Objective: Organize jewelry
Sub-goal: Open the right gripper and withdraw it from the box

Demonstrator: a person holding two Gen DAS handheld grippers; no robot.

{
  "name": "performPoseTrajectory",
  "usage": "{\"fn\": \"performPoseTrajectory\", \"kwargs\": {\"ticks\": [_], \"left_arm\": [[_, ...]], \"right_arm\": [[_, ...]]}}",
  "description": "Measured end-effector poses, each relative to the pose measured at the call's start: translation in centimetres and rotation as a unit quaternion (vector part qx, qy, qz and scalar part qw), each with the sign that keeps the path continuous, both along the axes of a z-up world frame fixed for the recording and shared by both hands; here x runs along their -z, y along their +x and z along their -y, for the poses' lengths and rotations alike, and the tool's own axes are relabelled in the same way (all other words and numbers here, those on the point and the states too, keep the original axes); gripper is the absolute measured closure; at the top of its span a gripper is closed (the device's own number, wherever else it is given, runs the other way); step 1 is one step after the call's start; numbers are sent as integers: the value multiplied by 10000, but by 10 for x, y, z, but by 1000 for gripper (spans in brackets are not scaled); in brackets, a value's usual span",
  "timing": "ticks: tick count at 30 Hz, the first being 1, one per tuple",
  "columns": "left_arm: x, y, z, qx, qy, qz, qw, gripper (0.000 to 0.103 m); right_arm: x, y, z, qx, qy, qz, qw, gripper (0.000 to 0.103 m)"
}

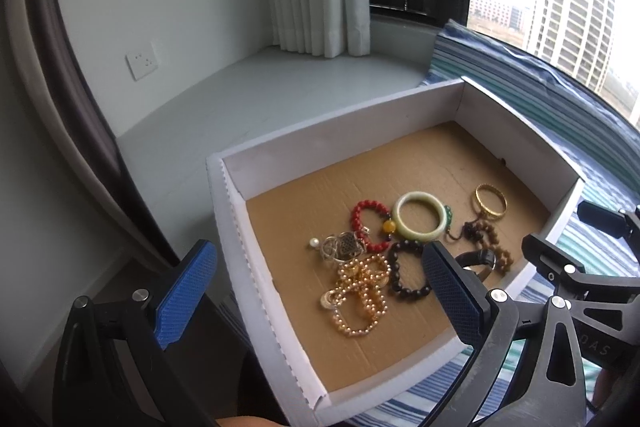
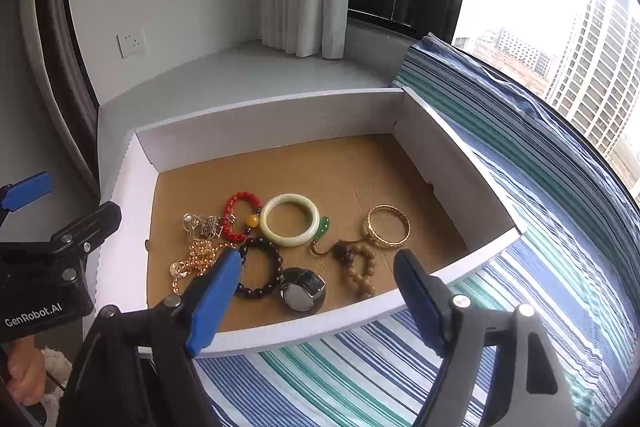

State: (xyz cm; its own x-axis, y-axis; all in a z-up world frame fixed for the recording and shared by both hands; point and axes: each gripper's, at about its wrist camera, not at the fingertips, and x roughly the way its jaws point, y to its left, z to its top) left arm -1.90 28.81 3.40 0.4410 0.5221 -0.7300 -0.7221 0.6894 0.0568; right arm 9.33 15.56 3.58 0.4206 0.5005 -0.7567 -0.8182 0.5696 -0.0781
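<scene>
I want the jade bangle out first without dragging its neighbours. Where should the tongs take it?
Grip the jade bangle across its far rim, one finger inside the hole, one outside, coming from above. It lies flat, so only the band's width offers a bite. The far arc looks free; the near and side arcs sit close to the red bead bracelet and green pendant.

In the left wrist view, the watch (image 1: 478, 261) beside the box's near wall (image 1: 532, 267) lies mostly hidden behind the left tool's blue pad (image 1: 452, 291).

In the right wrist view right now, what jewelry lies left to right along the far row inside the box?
Silver filigree pendant → red beaded bracelet → pale green jade bangle → gold patterned bangle.
</scene>
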Motion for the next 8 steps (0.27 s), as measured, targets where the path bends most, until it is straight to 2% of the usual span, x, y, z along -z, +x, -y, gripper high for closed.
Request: {"fn": "performPoseTrajectory", "kwargs": {"ticks": [5, 8], "left_arm": [[5, 1, 1, 137, -211, 101, 9996, 1], [5, 1, 4, 66, -100, 102, 9999, 1]], "right_arm": [[3, 2, 3, 34, -3, -51, 10000, 23], [2, 3, 4, 50, 17, -58, 10000, 23]]}}
